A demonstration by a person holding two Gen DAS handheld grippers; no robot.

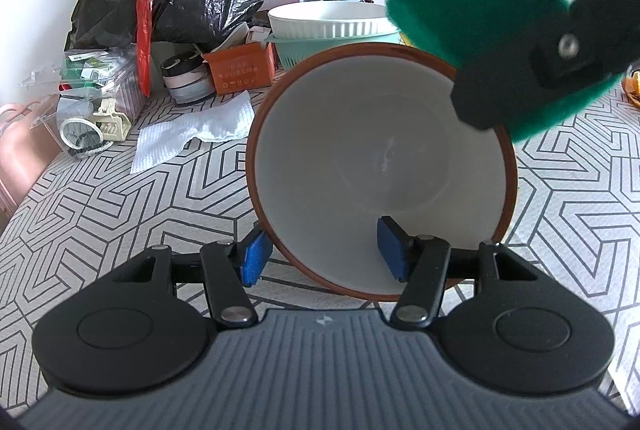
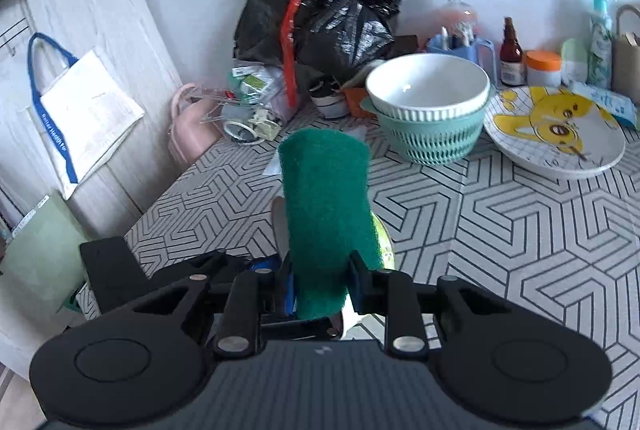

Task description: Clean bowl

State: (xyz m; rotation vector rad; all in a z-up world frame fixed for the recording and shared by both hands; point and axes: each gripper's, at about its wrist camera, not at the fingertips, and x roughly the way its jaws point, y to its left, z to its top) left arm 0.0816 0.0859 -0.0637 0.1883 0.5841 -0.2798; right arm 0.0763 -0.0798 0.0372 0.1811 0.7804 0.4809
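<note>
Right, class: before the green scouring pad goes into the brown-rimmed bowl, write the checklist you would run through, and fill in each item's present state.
1. Left gripper has a finger each side of the bowl wall: ok.
2. Left grip actually firm: cannot tell.
3. Right gripper clamps the scouring pad: ok.
4. Bowl tilted, opening facing the pad: ok.
5. Pad touching the inner surface: not ok, it is at the upper rim.
6. Dirt left inside: cannot tell.
</note>
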